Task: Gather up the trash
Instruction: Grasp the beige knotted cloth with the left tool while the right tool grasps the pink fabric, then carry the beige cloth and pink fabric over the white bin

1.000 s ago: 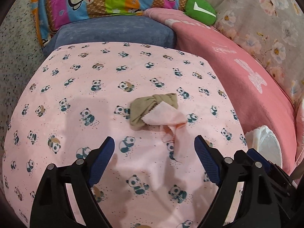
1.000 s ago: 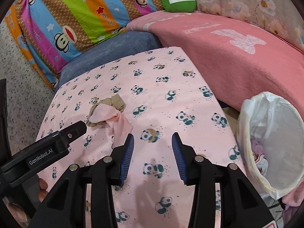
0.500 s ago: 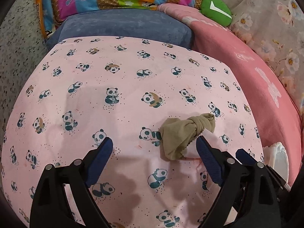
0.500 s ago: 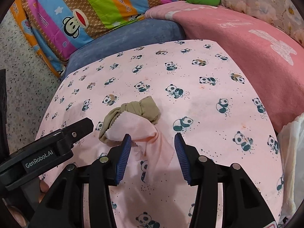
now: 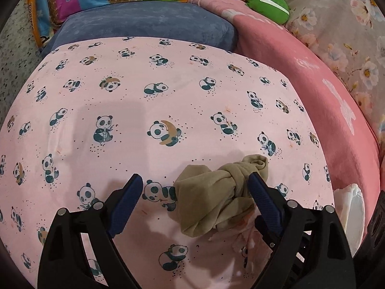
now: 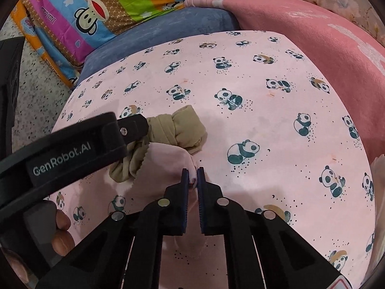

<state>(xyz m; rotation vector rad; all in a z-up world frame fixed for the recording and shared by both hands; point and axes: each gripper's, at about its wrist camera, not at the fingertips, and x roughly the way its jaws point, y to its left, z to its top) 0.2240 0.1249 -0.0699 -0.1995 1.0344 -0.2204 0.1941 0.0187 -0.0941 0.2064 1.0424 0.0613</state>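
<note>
A knotted tan cloth (image 5: pixel 216 192) lies on the pink panda-print sheet (image 5: pixel 168 96), partly over a pale pink cloth scrap (image 6: pixel 168 159). My left gripper (image 5: pixel 195 178) is open, straddling the tan cloth, whose knot sits against the right finger (image 5: pixel 262 197). In the right wrist view the tan cloth (image 6: pixel 182 127) sits just past the left gripper's finger (image 6: pixel 134 125). My right gripper (image 6: pixel 192 172) is shut on a fold of the pink scrap, which bunches up between its pads. The rest of the scrap is hidden under the gripper.
A white bin bag (image 5: pixel 351 207) stands at the sheet's right edge. Behind are a blue cushion (image 5: pixel 149 21), a pink blanket (image 5: pixel 312 91), a green plush (image 5: pixel 267 2) and a striped cartoon pillow (image 6: pixel 108 4). A person's fingers (image 6: pixel 62 228) hold the left gripper.
Both grippers came down and closer to the cloths. The left now straddles the tan cloth. The right went from open around the pink scrap to shut on it.
</note>
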